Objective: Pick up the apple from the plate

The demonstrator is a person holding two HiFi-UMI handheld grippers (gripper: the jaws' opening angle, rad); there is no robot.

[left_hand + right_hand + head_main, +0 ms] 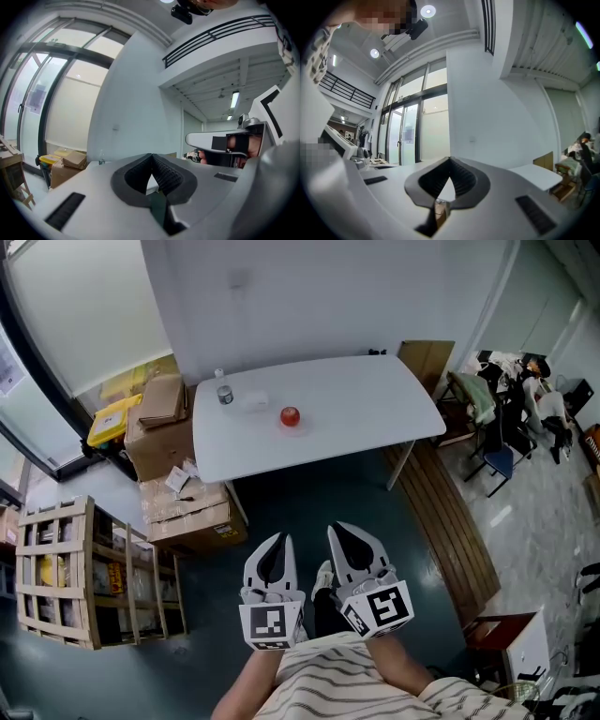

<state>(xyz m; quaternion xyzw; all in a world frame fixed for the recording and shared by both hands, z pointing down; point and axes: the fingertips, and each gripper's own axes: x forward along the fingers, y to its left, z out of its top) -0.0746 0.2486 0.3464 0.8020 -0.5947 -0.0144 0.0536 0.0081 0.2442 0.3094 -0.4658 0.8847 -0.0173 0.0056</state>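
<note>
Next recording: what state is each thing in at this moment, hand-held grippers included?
Left hand-held gripper: shut, nothing between its jaws.
Right hand-held gripper: shut, nothing between its jaws.
Apple: resting on the white table, not held; whether a plate lies under it cannot be told.
Bottle: standing upright on the table, apart from the apple.

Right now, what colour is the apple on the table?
Red. The apple shows best in the head view, on the white table.
</note>
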